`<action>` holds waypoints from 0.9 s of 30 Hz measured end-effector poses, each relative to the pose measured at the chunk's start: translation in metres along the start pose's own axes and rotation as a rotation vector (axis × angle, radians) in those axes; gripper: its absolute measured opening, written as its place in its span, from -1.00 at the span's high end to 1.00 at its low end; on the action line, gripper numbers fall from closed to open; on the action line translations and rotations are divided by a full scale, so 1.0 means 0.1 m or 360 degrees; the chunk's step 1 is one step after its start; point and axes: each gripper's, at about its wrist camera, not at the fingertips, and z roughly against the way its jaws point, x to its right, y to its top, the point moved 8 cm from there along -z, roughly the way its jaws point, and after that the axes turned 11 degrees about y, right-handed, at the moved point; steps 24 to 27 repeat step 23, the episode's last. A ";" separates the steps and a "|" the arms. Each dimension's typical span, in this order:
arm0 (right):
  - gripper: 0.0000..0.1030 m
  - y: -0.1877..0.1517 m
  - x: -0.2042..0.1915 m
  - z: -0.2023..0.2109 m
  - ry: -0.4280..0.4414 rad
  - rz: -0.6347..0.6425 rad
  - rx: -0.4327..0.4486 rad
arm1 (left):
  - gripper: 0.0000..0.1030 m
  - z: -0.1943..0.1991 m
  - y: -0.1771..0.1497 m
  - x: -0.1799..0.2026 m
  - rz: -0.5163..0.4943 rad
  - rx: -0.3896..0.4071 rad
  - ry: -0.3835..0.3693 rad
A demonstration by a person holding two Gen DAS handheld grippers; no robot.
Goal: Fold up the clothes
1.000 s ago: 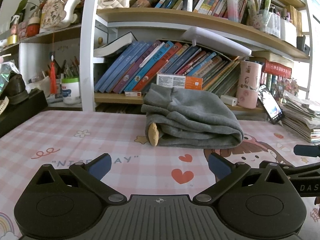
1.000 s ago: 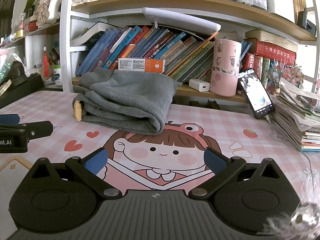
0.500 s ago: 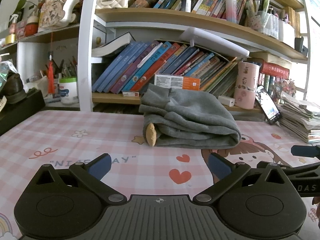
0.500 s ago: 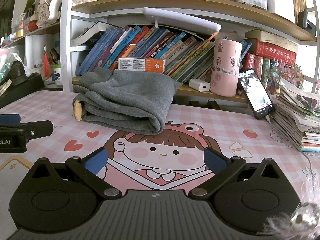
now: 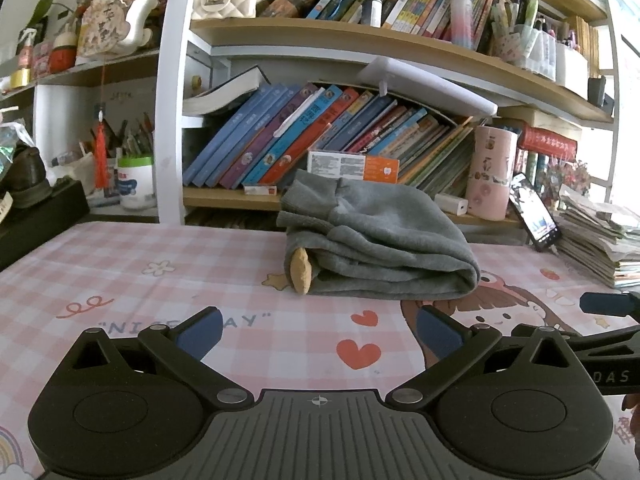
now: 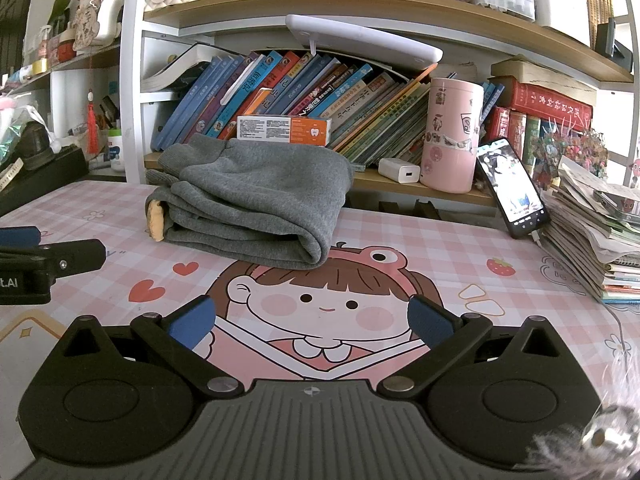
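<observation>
A grey garment [image 5: 372, 240] lies folded in a thick bundle on the pink checked table mat [image 5: 120, 272], with a tan patch [image 5: 300, 272] showing at its left end. It also shows in the right wrist view [image 6: 256, 204]. My left gripper [image 5: 318, 330] is open and empty, well short of the bundle. My right gripper [image 6: 310, 320] is open and empty over the cartoon girl print, nearer than the bundle. The right gripper's finger shows at the right edge of the left view [image 5: 608, 304]; the left gripper's finger shows at the left edge of the right view [image 6: 48, 260].
A bookshelf [image 5: 360, 128] full of leaning books stands behind the table. A pink cup [image 6: 454, 136] and a propped phone [image 6: 512, 188] stand at the back right. A stack of papers [image 6: 592, 232] lies at the right. A black box [image 5: 36, 220] stands at the left.
The left wrist view has shifted slightly, so the bundle sits a little further left in it. The right gripper and the garment have not moved.
</observation>
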 end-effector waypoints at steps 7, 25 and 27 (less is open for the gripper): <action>-1.00 0.00 0.00 0.00 0.0000 0.0000 -0.0001 | -1.00 0.00 0.00 -0.01 0.0001 0.0001 -0.0004; -1.00 0.00 0.00 -0.01 0.0000 -0.0006 -0.0007 | -1.00 -0.05 -0.02 -0.03 0.0029 -0.0050 -0.0022; -1.00 0.00 0.00 -0.01 0.0000 -0.0006 -0.0007 | -1.00 -0.05 -0.02 -0.03 0.0029 -0.0050 -0.0022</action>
